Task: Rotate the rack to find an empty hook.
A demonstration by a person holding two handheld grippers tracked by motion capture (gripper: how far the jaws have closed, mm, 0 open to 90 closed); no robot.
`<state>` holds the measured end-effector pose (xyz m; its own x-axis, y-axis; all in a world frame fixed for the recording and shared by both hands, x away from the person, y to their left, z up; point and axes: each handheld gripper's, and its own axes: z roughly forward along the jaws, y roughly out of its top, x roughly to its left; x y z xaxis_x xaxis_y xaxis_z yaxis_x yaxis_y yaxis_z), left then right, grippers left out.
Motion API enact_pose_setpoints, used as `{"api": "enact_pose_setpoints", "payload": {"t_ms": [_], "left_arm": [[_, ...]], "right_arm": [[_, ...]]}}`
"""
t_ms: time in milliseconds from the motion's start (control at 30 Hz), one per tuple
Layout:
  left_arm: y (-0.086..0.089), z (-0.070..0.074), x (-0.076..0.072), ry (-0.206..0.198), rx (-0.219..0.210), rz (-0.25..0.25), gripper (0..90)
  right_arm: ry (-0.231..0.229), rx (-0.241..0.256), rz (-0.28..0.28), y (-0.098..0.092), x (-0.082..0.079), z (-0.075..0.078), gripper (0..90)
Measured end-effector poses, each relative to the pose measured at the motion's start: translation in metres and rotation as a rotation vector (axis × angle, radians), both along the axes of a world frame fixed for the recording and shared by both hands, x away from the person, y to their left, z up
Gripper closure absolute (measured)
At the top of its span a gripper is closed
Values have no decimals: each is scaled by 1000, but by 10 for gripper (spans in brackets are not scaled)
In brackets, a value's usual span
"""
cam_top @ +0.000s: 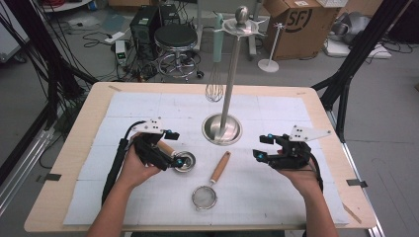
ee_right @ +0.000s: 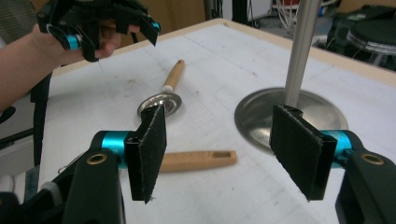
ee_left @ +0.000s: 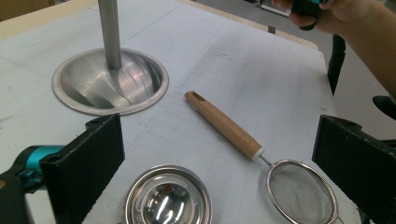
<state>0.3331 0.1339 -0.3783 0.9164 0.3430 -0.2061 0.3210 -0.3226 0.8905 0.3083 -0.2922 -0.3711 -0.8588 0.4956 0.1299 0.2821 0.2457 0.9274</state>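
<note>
"SF" lettering on cardboard box (cam_top: 300,19) (floor beyond table (cam_top: 99,106)); grippers apart.

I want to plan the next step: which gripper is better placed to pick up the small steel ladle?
Left. The left gripper hovers open right over the ladle; the right gripper is farther away, beyond the strainer.

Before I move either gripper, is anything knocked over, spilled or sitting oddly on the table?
Nothing stands out. The utensil stand is upright with a whisk hanging from its top. The mesh strainer and the small steel ladle lie flat on the white mat, apart from each other. No spill shows.
</note>
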Motion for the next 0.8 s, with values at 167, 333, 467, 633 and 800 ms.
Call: {"api": "enact_pose_setpoints", "payload": {"t_ms": [167, 333, 467, 633, 800], "left_arm": [[0, 1, -1, -8, 3, -2, 29], [-1, 0, 0, -1, 4, -3, 29], [-2, -1, -1, 2, 5, -2, 29], [-2, 0, -1, 0, 1, -7, 29], [-1, 1, -1, -2, -7, -7, 29]], "right_arm": [[10, -7, -5, -1, -1, -8, 335], [13, -5, -6, -1, -2, -9, 309], [19, -3, -9, -3, -1, -11, 289], [25, -3, -18, -5, -1, -13, 268], [30, -2, -16, -5, 0, -15, 258]]}}
